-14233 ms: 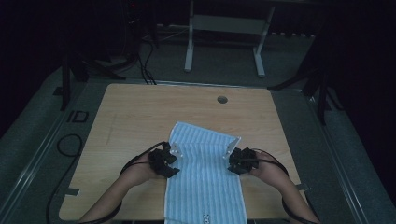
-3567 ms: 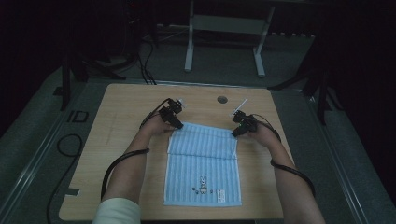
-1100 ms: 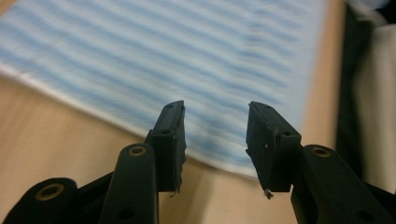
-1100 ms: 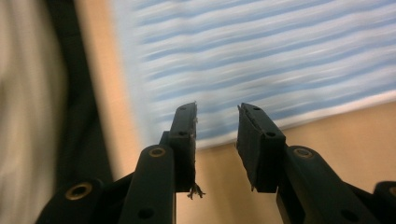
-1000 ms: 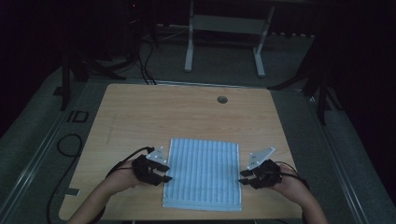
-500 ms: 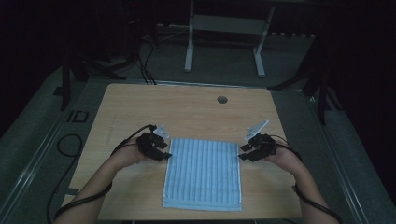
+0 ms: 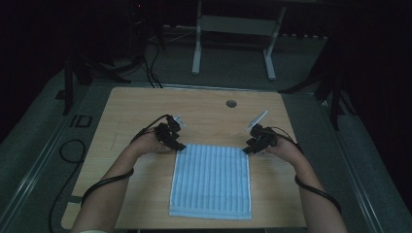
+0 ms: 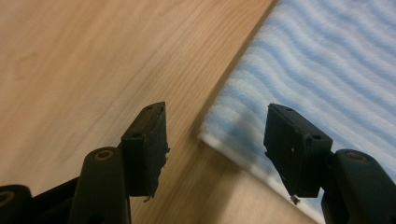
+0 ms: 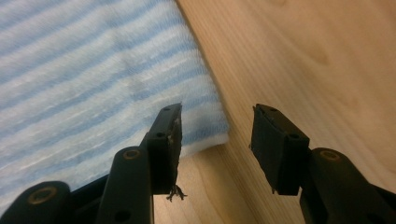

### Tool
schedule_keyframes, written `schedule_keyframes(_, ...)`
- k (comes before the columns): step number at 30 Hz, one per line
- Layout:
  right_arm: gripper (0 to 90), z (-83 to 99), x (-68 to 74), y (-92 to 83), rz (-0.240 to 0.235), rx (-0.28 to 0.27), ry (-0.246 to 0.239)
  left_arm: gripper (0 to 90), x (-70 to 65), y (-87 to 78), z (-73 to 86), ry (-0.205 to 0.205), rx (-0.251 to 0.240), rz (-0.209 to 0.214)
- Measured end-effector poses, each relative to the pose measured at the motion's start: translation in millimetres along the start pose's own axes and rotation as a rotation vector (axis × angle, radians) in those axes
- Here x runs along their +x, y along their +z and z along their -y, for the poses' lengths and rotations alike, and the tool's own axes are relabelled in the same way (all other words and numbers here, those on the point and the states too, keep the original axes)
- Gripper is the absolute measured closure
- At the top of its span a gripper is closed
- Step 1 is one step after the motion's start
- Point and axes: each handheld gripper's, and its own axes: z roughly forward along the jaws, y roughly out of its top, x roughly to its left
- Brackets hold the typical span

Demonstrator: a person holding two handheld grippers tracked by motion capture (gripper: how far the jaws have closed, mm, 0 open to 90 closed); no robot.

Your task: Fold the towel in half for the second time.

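Blue-striped towel lay flat on the wooden table, near the front edge. Left gripper and right gripper, jaws just opening and holding nothing, stood at its far corners. Behind, a grey floor and dark room.

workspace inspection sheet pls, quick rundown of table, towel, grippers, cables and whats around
surface: wooden table, a round hole near its far edge
job's things: blue striped towel lying flat, folded, near edge by the table's front
clutter: nothing seen
grippers: left gripper at the towel's far left corner, right gripper at its far right corner; both have just been opening, each astride a corner, not pressing it
cables: one cable trails along each forearm
surroundings: dark floor, a white stand beyond the table
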Motion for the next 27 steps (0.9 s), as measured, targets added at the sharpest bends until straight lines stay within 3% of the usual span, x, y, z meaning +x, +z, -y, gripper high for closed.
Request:
schedule_keyframes(6,55.4,-3.1,-2.5,15.8,0.004,0.070,0.006,43.0,2.7,14.6,0.4,0.018,0.035,0.013)
schedule_keyframes(10,59.7,-4.9,-3.0,19.2,-0.003,0.095,0.014,51.3,0.8,13.6,-0.3,0.044,0.040,0.032)
schedule_keyframes(14,75.1,-8.5,-3.6,19.8,-0.021,0.115,0.016,65.7,-1.9,13.2,-2.9,0.066,0.057,0.062)
schedule_keyframes(16,82.9,-11.7,-2.0,19.8,-0.014,0.129,0.007,75.6,-2.4,11.8,-5.0,0.083,0.065,0.040)
schedule_keyframes(18,85.7,-15.5,-2.2,18.4,0.016,0.123,0.009,82.6,0.5,9.4,-7.1,0.066,0.058,0.005)
schedule_keyframes(22,86.3,-22.7,-6.7,13.3,0.056,0.095,0.026,85.2,8.2,-1.1,-11.3,0.022,0.017,-0.050)
schedule_keyframes(27,86.6,-34.5,-0.2,-1.2,0.113,0.089,-0.033,86.0,4.6,-21.3,-14.6,0.058,0.000,-0.075)
